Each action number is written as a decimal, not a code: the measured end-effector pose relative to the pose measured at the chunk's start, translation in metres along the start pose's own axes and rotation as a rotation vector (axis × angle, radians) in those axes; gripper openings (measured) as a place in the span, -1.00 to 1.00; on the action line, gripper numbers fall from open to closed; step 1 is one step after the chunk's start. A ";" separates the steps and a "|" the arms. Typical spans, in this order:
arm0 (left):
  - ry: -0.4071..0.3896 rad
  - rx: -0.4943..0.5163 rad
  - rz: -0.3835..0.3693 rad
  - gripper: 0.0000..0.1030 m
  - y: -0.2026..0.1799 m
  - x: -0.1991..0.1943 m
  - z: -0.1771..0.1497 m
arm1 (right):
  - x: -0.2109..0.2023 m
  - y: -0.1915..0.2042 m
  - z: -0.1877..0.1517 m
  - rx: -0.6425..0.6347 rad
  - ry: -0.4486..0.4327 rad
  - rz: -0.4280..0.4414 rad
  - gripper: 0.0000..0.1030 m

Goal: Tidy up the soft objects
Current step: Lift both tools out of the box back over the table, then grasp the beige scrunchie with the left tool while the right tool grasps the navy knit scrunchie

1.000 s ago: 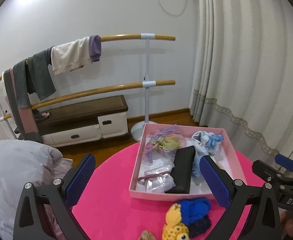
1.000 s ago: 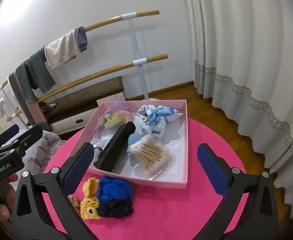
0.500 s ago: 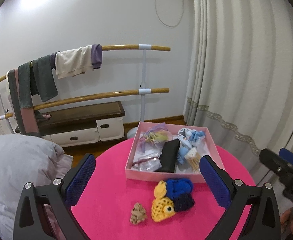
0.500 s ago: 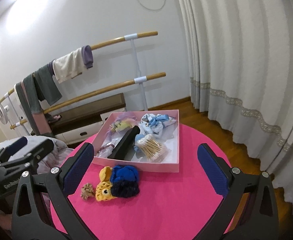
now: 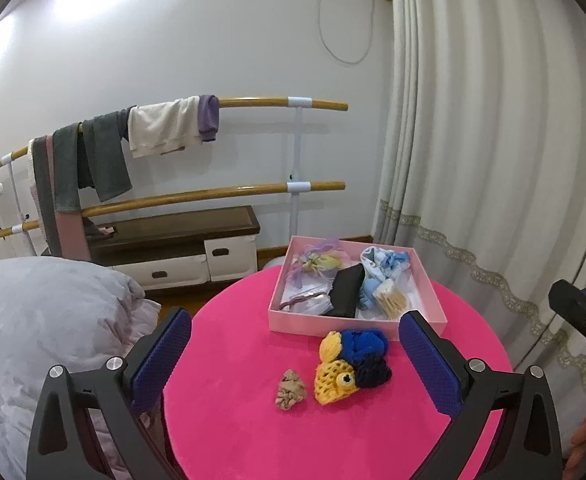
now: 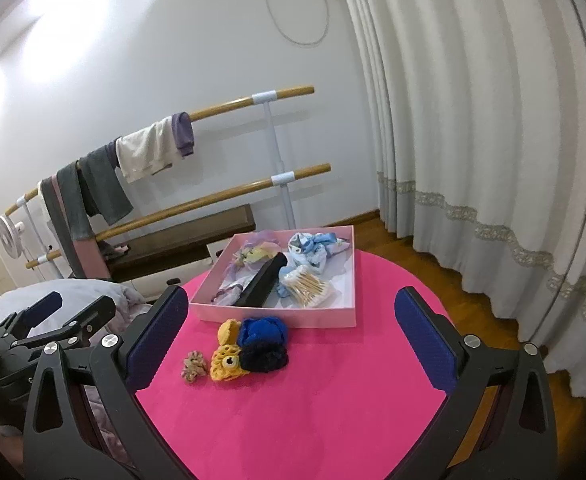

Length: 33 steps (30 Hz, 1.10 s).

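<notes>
Round and covered in bright pink felt, the worktop (image 5: pixel 253 420) carries a shallow pink box (image 5: pixel 429 280) at its far side and 2 loose groups of soft items on the open felt just in front of the box's near wall. The box already holds a purple-yellow bow, a black case (image 5: pixel 347 290), blue fabric pieces, a clear pouch and a bundle of cotton swabs (image 5: pixel 391 300). Outside it lie a crocheted fish (image 5: pixel 333 376), yellow, with a bright blue puff and a dark navy puff touching it, and a small beige scrunchie (image 5: pixel 291 390) just beside the fish on its left. The left tool (image 5: pixel 295 360) is spread wide and grips nothing; it hangs above the near half of the worktop. In its view the scrunchie and fish sit almost centred between the 2 blue pads, ahead and below. The right tool (image 6: pixel 289 344) is likewise wide and empty; in its view the same cluster lies left of centre, close to its left pad (image 6: pixel 153 338), with the scrunchie (image 6: pixel 194 366) furthest left. Judged from these offsets, the left tool is better aligned for the scrunchie, which needs a straight forward-and-down approach. The fish cluster's long axis runs from the scrunchie side toward the box, so a grasp across its narrow width appears most practical. Neither loose group touches the box wall.
</notes>
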<state>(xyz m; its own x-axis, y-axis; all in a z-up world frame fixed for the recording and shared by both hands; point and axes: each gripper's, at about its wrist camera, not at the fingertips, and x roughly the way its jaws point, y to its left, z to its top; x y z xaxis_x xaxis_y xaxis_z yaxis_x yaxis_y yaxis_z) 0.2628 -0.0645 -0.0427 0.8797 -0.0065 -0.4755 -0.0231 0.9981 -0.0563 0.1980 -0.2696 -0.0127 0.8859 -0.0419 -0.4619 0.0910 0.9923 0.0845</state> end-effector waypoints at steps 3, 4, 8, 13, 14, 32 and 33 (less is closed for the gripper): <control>-0.007 -0.003 0.007 1.00 0.002 -0.012 -0.006 | -0.011 0.004 -0.007 -0.009 -0.011 0.002 1.00; -0.009 -0.004 0.009 1.00 0.003 -0.017 -0.009 | -0.014 0.005 -0.009 -0.012 -0.012 -0.002 1.00; -0.012 -0.014 0.010 1.00 0.009 -0.034 -0.021 | -0.022 0.008 -0.019 -0.012 -0.008 -0.001 1.00; 0.001 -0.010 0.022 1.00 0.013 -0.044 -0.035 | -0.027 0.008 -0.028 -0.017 0.006 -0.003 1.00; 0.004 -0.011 0.023 1.00 0.013 -0.045 -0.037 | -0.027 0.007 -0.029 -0.016 0.008 -0.001 1.00; 0.031 -0.012 0.026 1.00 0.025 -0.043 -0.038 | -0.018 0.005 -0.033 -0.017 0.030 0.002 1.00; 0.035 -0.013 0.026 1.00 0.026 -0.041 -0.038 | -0.016 0.006 -0.032 -0.017 0.031 0.002 1.00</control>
<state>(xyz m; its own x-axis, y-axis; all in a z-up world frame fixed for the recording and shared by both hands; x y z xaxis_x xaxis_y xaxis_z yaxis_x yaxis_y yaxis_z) 0.2085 -0.0404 -0.0581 0.8614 0.0167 -0.5077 -0.0517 0.9972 -0.0548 0.1694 -0.2591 -0.0333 0.8713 -0.0369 -0.4893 0.0817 0.9942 0.0706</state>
